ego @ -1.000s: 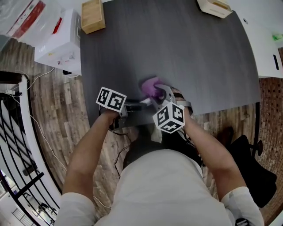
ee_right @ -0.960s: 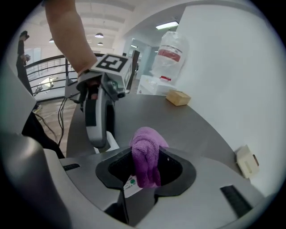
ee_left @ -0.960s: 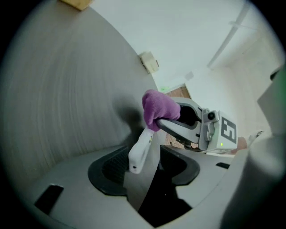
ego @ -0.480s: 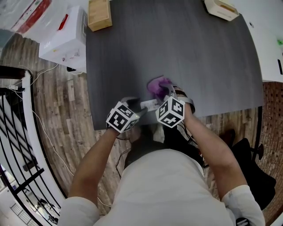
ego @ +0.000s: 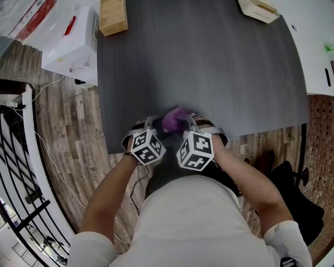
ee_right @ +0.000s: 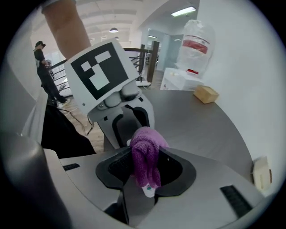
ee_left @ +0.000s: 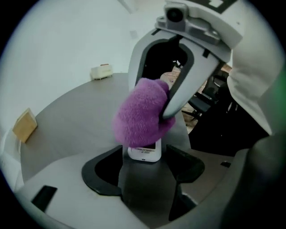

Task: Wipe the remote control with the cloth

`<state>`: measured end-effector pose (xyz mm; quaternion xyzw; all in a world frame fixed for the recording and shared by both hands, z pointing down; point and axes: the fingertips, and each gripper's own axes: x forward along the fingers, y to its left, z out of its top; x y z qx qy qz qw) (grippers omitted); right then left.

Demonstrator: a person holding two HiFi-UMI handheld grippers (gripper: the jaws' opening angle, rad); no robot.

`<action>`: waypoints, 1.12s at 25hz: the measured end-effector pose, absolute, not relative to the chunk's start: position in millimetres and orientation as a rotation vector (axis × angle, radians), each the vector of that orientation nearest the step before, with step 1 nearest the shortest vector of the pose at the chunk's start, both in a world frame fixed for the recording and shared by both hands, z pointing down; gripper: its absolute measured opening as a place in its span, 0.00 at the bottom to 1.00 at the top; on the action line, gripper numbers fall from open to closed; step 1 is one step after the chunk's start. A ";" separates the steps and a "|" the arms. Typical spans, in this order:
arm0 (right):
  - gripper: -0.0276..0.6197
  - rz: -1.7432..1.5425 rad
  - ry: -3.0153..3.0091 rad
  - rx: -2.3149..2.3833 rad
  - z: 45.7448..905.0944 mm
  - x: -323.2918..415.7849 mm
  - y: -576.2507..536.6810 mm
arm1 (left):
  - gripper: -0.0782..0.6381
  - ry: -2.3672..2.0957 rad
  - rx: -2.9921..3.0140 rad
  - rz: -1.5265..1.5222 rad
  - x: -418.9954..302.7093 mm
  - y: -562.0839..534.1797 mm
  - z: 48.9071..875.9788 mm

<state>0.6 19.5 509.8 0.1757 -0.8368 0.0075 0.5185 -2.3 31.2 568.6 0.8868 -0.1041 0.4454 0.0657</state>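
Dark grey table over a wood floor. Wooden block sits on its far left corner, white box just off that corner, both well apart from the work. The two grippers meet at the near edge.

Left gripper: jaws have just been opening and now stand wide. White remote stands end-on between them with a gap on either side, so the pads do not press it.

Right gripper: jaws closed on the bunched purple cloth. A small white tip shows below the cloth, likely the remote's other end. In the left gripper view the cloth wraps the remote's far part and only the near end is bare.

Progress, judged: wiping under way, mid-task. The cloth is on the remote, and the covered part is probably being rubbed. Cannot tell how clean any face is. Left to do: regrip the remote, wipe the bare end, set both down.
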 end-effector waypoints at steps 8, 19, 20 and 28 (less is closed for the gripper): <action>0.27 0.050 -1.926 0.333 534.9 -14.7 36.3 | 0.47 -0.327 2.648 1.375 2.7 33.6 568.8; 0.27 0.149 -1.908 0.486 529.2 21.3 30.5 | 0.42 -0.343 2.608 1.318 -0.3 35.6 570.5; 0.27 0.157 -1.903 0.502 529.2 26.8 29.3 | 0.42 -0.344 2.607 1.318 -0.5 35.7 570.6; 0.27 0.282 -1.831 0.604 531.4 80.1 29.9 | 0.42 -0.274 2.637 1.439 -1.1 24.3 570.7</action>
